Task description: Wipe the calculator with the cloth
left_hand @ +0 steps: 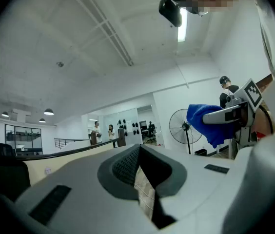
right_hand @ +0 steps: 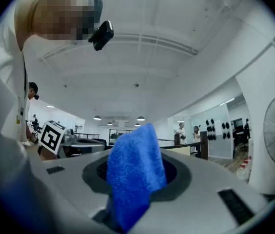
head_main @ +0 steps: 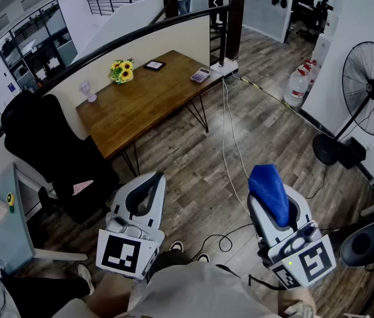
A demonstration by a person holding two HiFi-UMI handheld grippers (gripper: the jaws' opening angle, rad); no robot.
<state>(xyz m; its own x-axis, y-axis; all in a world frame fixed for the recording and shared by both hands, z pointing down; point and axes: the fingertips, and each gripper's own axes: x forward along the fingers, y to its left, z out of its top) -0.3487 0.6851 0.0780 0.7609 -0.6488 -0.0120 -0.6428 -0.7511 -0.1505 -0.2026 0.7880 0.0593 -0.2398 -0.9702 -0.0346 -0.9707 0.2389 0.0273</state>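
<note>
The calculator [head_main: 200, 75] lies near the far right corner of a wooden table [head_main: 147, 105], well ahead of both grippers. My right gripper [head_main: 267, 179] is shut on a blue cloth [head_main: 271, 192] that drapes over its jaws and hides their tips. That cloth [right_hand: 133, 174] fills the middle of the right gripper view, where the gripper [right_hand: 140, 175] points up and away from the table. My left gripper [head_main: 154, 179] is held low at the left, its jaws together with nothing between them [left_hand: 138, 165]. The left gripper view also catches the blue cloth [left_hand: 205, 119].
On the table stand yellow flowers [head_main: 122, 71], a small dark frame [head_main: 154, 65] and a small glass [head_main: 88, 91]. A black office chair [head_main: 54, 148] sits left of the table. A standing fan [head_main: 371, 88] and water jugs [head_main: 301, 81] are at the right. Cables [head_main: 230, 144] cross the wooden floor.
</note>
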